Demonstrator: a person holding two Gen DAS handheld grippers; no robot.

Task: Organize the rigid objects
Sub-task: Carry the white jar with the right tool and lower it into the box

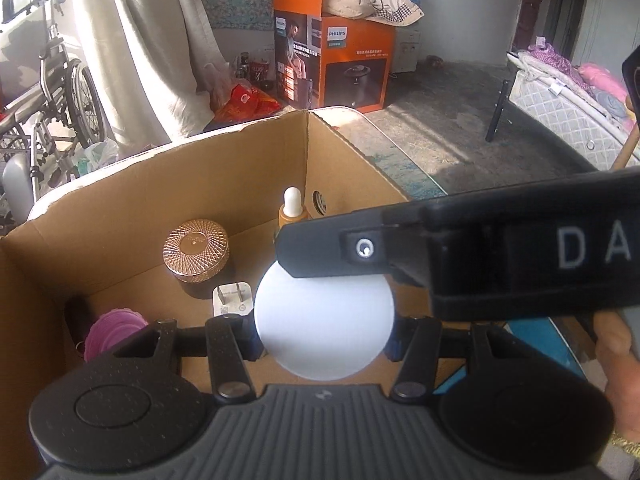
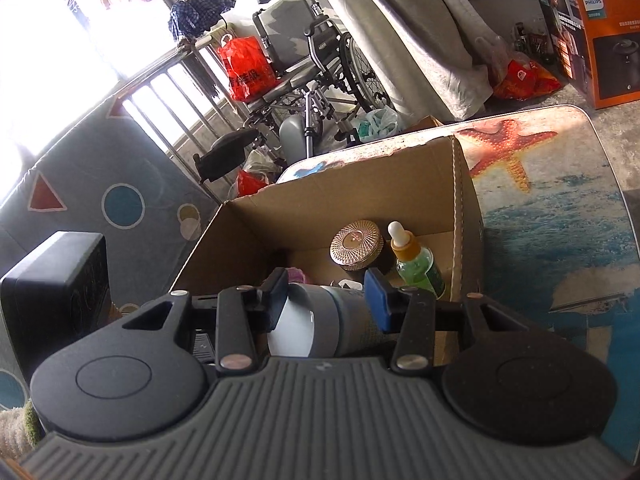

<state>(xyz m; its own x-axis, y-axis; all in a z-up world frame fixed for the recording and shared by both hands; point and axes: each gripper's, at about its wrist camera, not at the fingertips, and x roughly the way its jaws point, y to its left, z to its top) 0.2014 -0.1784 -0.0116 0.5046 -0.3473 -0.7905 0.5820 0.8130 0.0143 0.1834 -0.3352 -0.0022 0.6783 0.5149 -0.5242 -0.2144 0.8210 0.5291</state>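
Observation:
A grey cylinder with a round white end (image 1: 324,324) is held over the open cardboard box (image 1: 120,208). My left gripper (image 1: 324,336) is shut on it, one finger on each side. My right gripper (image 2: 326,306) is shut on the same grey cylinder (image 2: 344,320) from the side; its black body crosses the left wrist view (image 1: 520,252). Inside the box stand a copper-lidded jar (image 1: 196,250), a green dropper bottle (image 2: 418,264), a white plug adapter (image 1: 233,298) and a pink ribbed object (image 1: 114,330).
The box (image 2: 466,216) sits on a table with a sea and starfish print (image 2: 560,208). A wheelchair (image 2: 312,64), a covered mattress and an orange Philips carton (image 1: 336,60) stand on the floor beyond. A black box (image 2: 56,296) is at the left.

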